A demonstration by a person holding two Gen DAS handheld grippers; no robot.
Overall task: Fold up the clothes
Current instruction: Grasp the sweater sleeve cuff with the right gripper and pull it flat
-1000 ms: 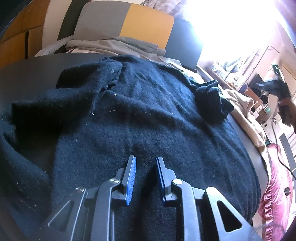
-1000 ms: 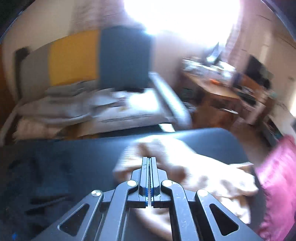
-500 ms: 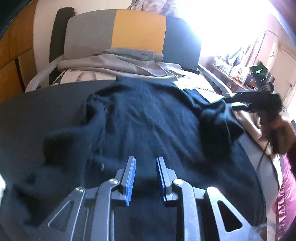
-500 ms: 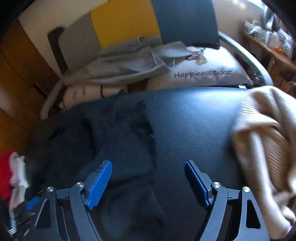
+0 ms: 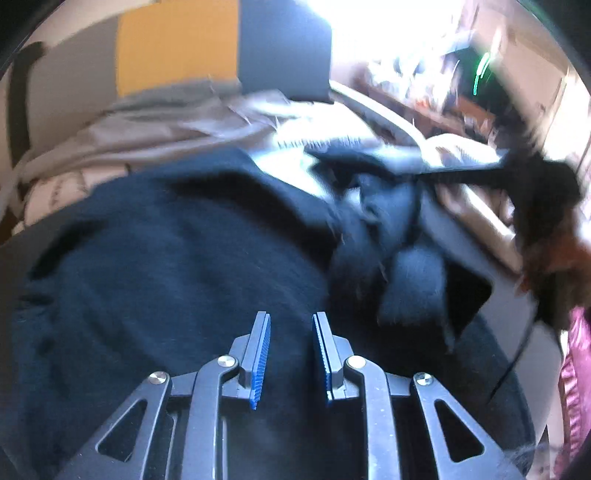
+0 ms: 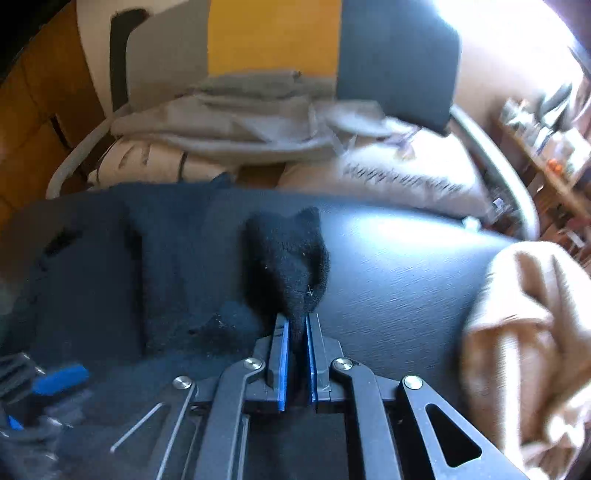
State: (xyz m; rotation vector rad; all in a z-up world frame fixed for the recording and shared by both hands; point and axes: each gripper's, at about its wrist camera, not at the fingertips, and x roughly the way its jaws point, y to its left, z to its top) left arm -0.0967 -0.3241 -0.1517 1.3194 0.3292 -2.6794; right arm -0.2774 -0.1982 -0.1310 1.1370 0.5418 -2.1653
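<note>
The right tongs [image 6: 296, 326] were clenched on a bunched end of the black sweater [image 6: 288, 266], likely a sleeve, though the blur made that hard to confirm; the pinched knit stood up between the 2 blue pads [image 6: 282, 363]. The left tongs [image 5: 290, 326] were released, a clear gap between their pads, and hovered over the sweater's broad body [image 5: 177, 266] with nothing between them. The sweater lay spread across the dark tabletop [image 6: 399, 266], covering its left part in the right wrist view. In the left wrist view the right tongs [image 5: 373, 173] reached in from the right and lifted the gathered end off the surface. A beige garment [image 6: 524, 325] lay crumpled at the tabletop's right edge. Beyond the tabletop, grey clothes [image 6: 236, 110] were piled on a chair [image 6: 273, 33] with grey, yellow and dark panels.
</note>
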